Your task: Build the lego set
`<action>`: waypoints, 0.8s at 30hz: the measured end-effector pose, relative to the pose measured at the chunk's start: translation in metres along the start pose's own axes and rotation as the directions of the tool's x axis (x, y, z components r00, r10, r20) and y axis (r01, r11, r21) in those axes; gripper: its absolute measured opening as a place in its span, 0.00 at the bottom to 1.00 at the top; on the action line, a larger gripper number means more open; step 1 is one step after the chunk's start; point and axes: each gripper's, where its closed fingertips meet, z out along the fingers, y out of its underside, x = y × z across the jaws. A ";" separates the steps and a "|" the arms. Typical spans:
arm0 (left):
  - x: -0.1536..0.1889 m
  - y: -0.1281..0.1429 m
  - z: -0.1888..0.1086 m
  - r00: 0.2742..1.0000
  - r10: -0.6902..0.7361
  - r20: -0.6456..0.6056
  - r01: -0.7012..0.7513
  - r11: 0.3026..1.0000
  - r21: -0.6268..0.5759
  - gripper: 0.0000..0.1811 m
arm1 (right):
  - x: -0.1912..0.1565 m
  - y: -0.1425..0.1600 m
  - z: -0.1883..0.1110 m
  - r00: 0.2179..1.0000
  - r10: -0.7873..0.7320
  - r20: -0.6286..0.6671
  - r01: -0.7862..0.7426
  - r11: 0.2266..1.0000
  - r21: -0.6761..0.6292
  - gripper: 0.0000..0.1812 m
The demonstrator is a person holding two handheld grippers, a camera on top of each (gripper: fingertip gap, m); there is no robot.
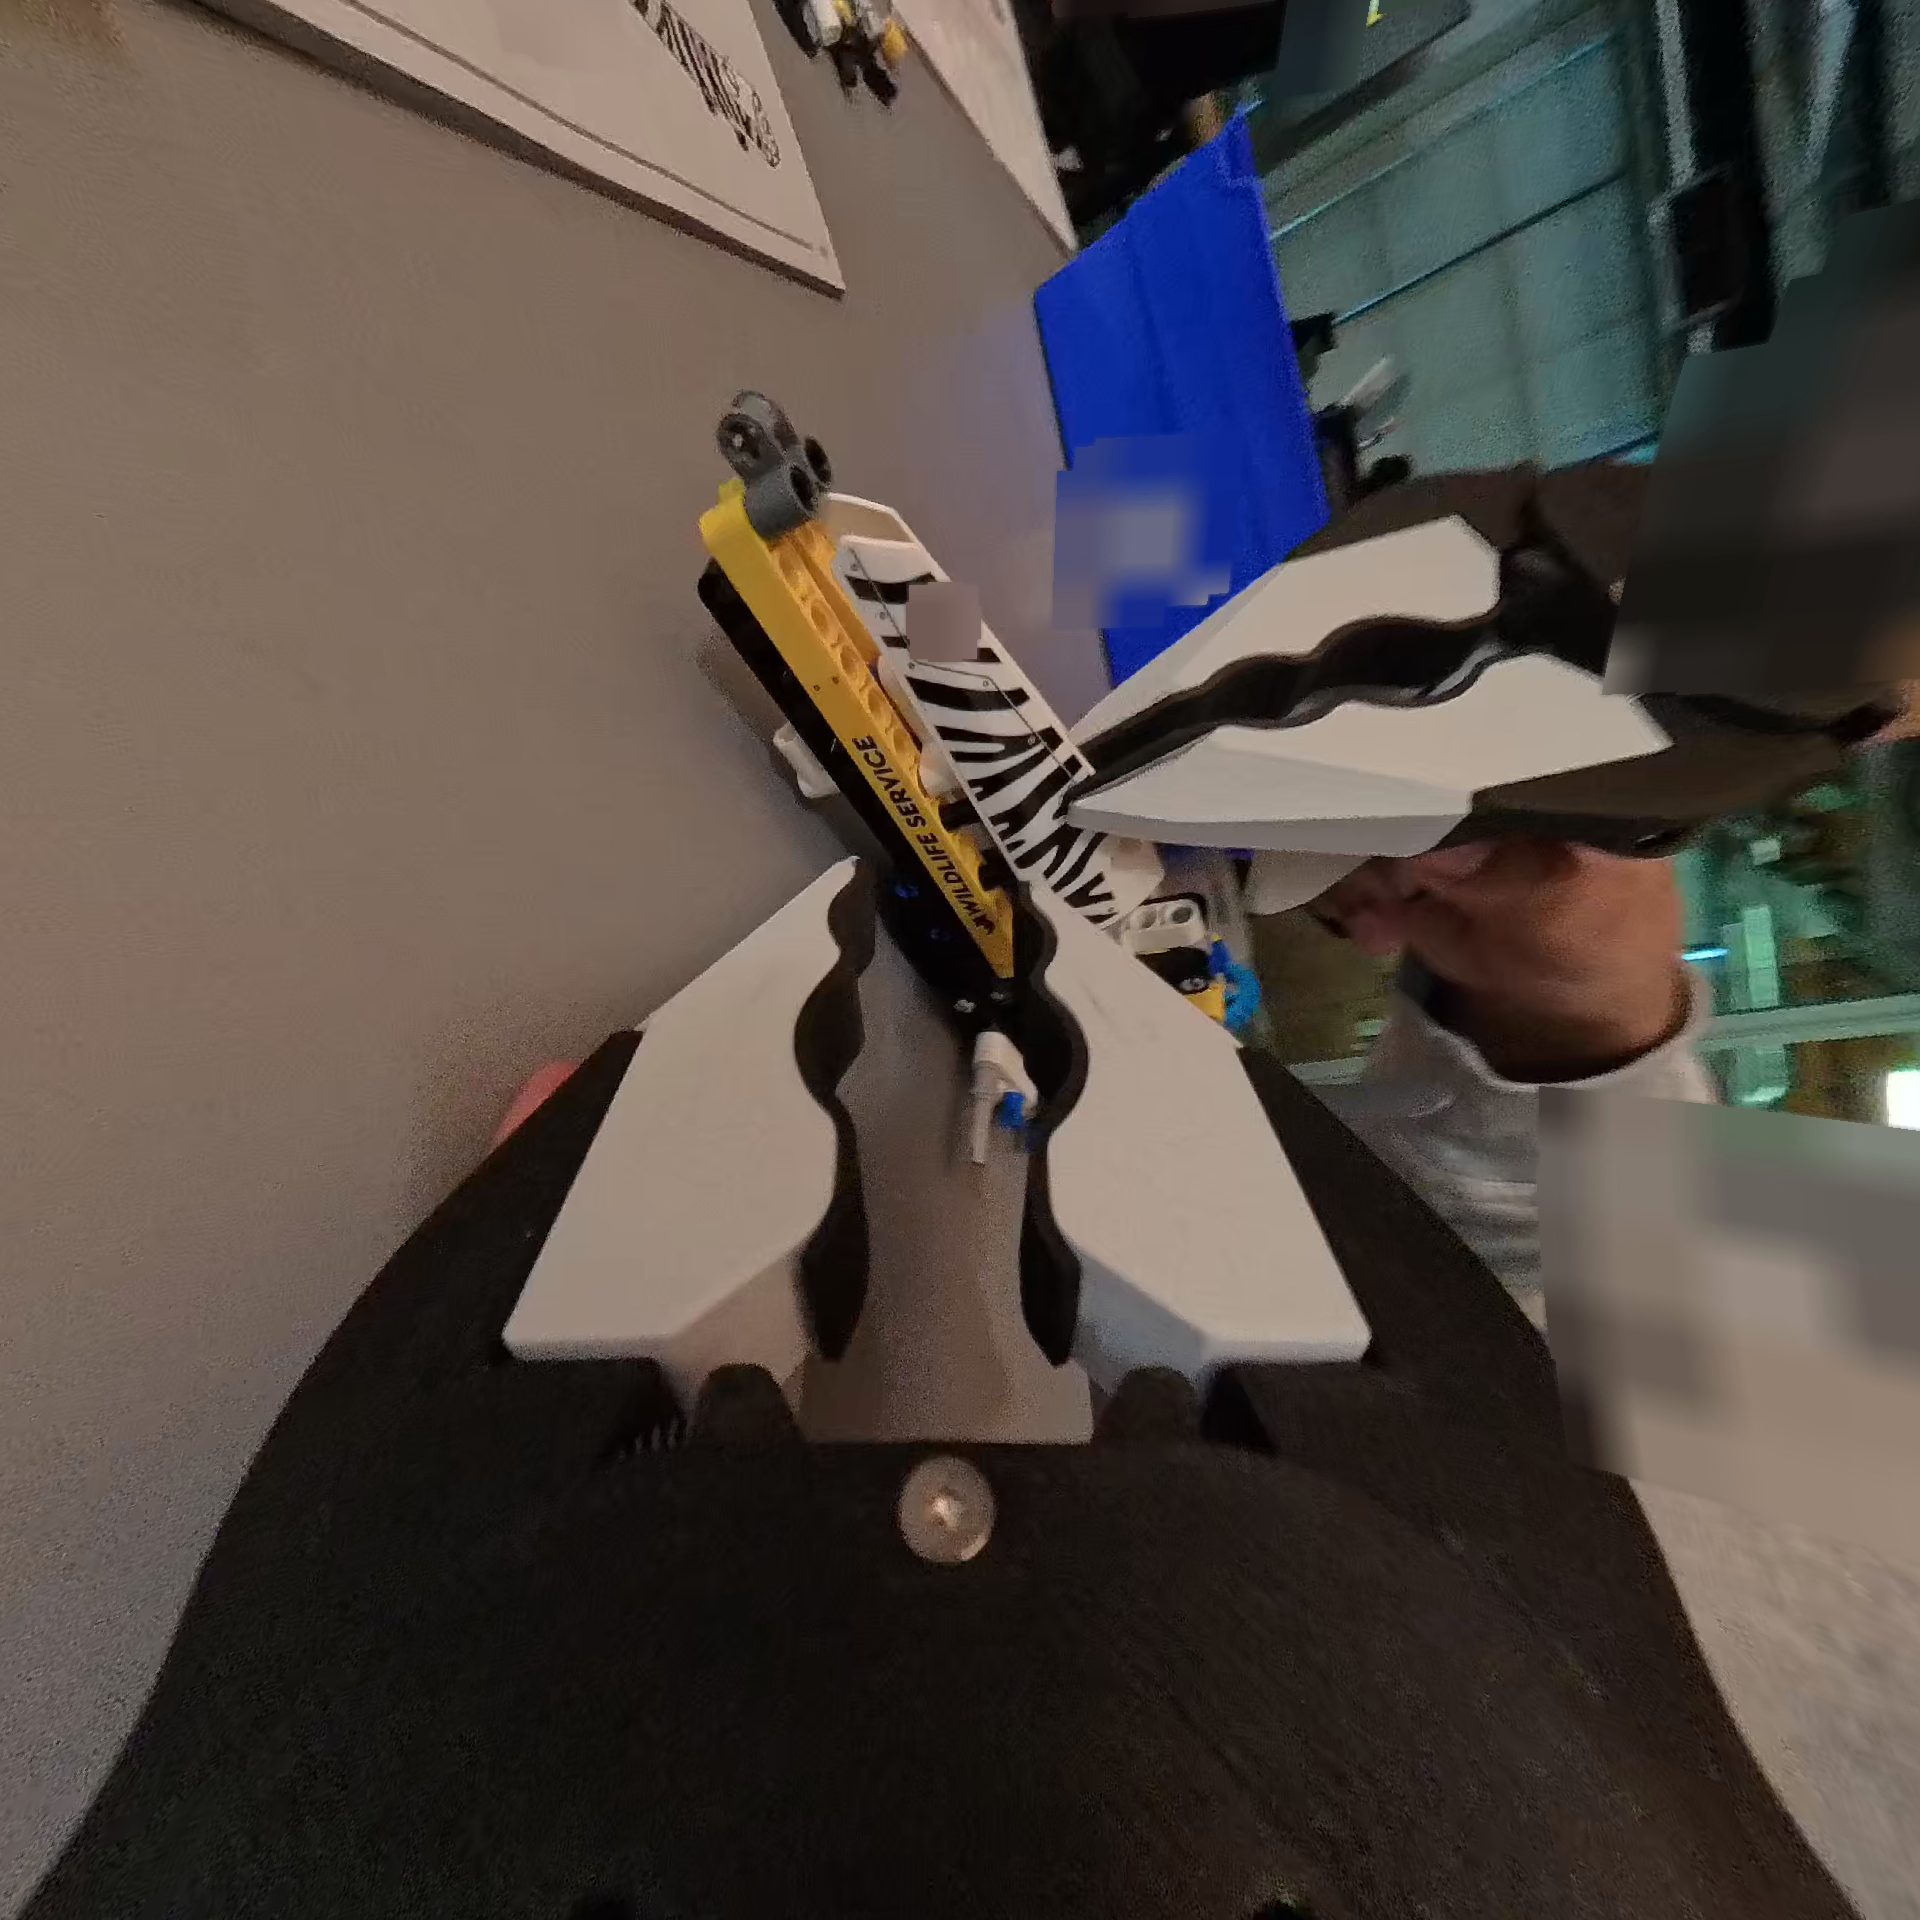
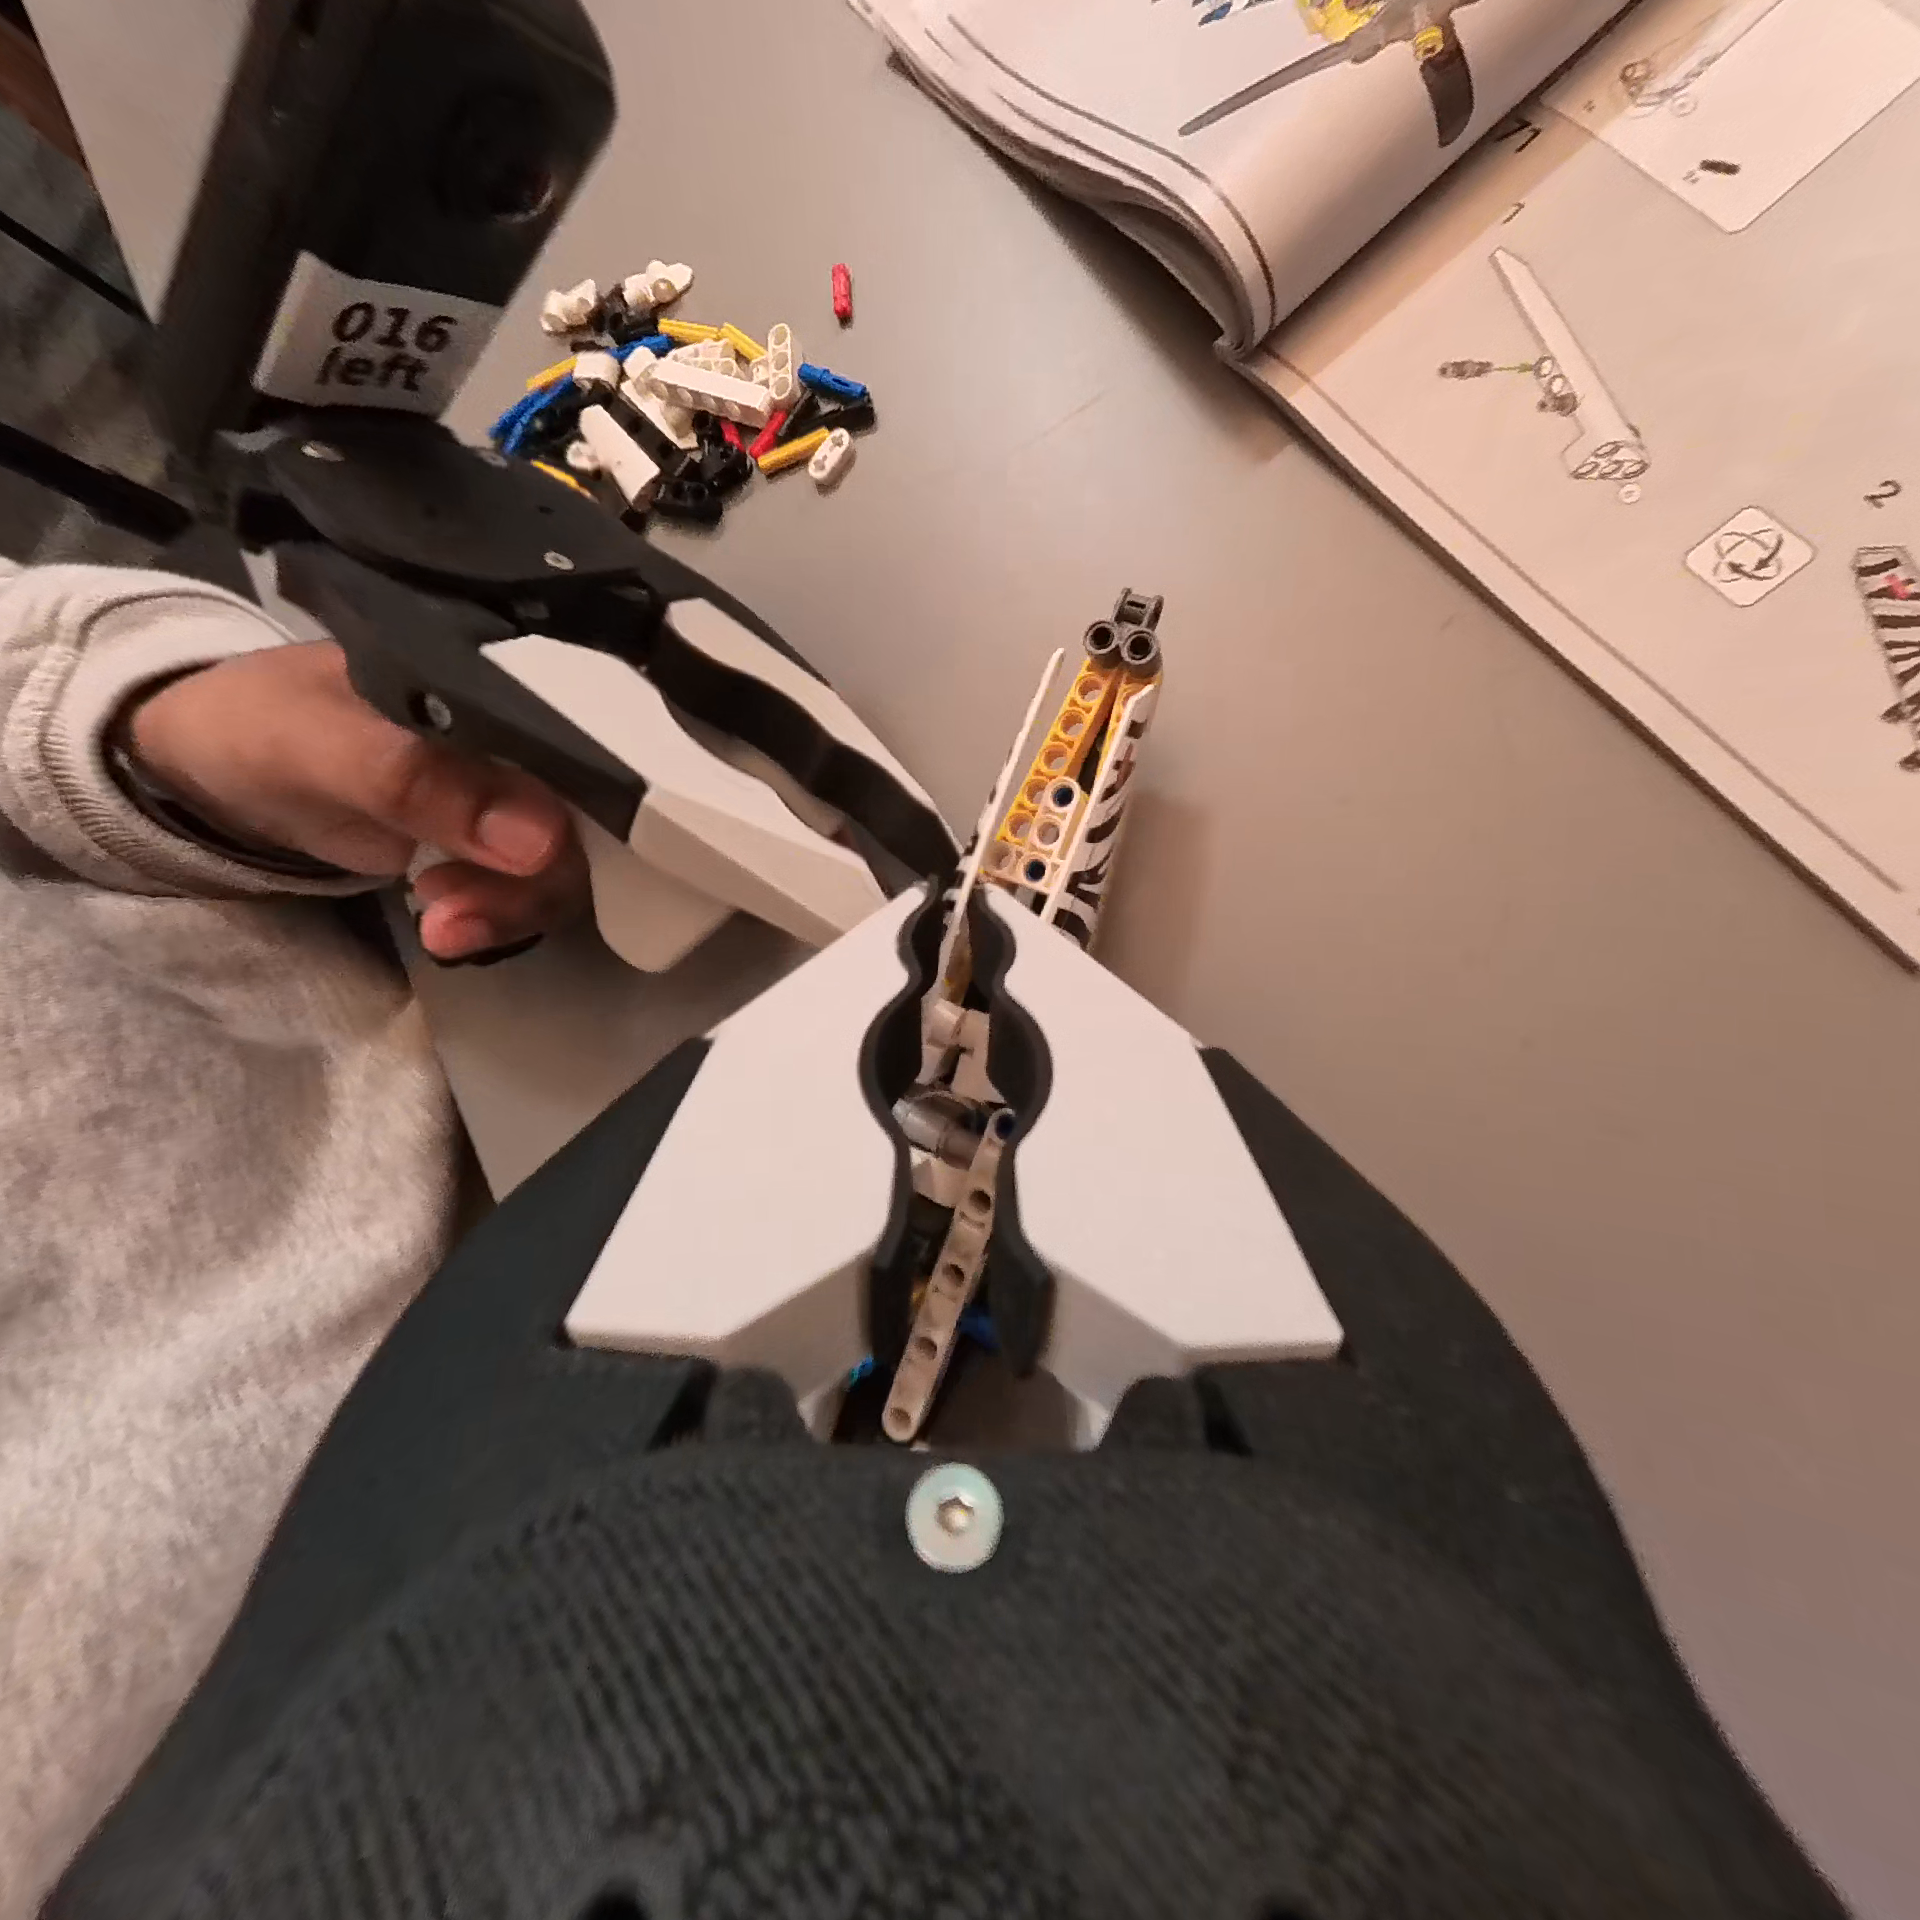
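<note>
Yellow, black and zebra-striped, the partly built lego assembly [image 1: 894, 727] is held above the grey table [image 1: 312, 727], gripped from two sides. My left gripper [image 1: 951, 914] has its jaws closed to a narrow gap on the lower end of the assembly, at the black beam under the yellow one; a small white connector [image 1: 987, 1091] hangs between my fingers. My right gripper [image 2: 951, 914] is clamped nearly closed on the same assembly, fingertips pinching the thin white panel edge.

Only the right wrist view shows a grey perforated beam [image 2: 945, 1278] trailing back between my right fingers, the pile of loose lego pieces [image 2: 686, 384] on the table, a lone red pin [image 2: 841, 292], and the open instruction booklet [image 2: 1455, 312].

Only the left wrist view shows the zebra panel's [image 1: 997, 748] face, with the right gripper's tips touching it, and a blue sheet [image 1: 1174, 416] behind.
</note>
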 end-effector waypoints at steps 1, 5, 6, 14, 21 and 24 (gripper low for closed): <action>0.002 -0.003 -0.001 0.998 -0.038 -0.044 0.038 0.999 0.007 0.14 | 0.000 0.000 0.000 1.000 0.007 0.010 -0.007 1.000 0.012 0.01; 0.011 -0.010 -0.001 0.976 -0.128 -0.174 0.129 0.992 -0.005 0.17 | 0.001 0.000 -0.001 0.999 0.023 0.035 -0.024 0.999 0.041 0.01; 0.013 -0.010 0.000 0.974 -0.129 -0.187 0.129 0.992 -0.014 0.18 | 0.002 0.001 -0.001 0.999 0.021 0.029 -0.022 0.999 0.043 0.01; 0.021 -0.003 0.004 0.964 -0.115 -0.238 0.102 0.993 -0.067 0.22 | 0.004 0.004 -0.006 0.998 0.054 0.022 -0.056 0.994 0.092 0.01; 0.024 -0.002 0.009 0.957 -0.147 -0.251 0.136 0.989 -0.060 0.22 | 0.007 0.008 -0.011 0.987 0.151 0.044 -0.157 0.975 0.160 0.01; 0.025 -0.002 0.011 0.953 -0.163 -0.254 0.153 0.986 -0.060 0.21 | 0.008 0.010 -0.013 0.984 0.176 0.035 -0.180 0.967 0.180 0.01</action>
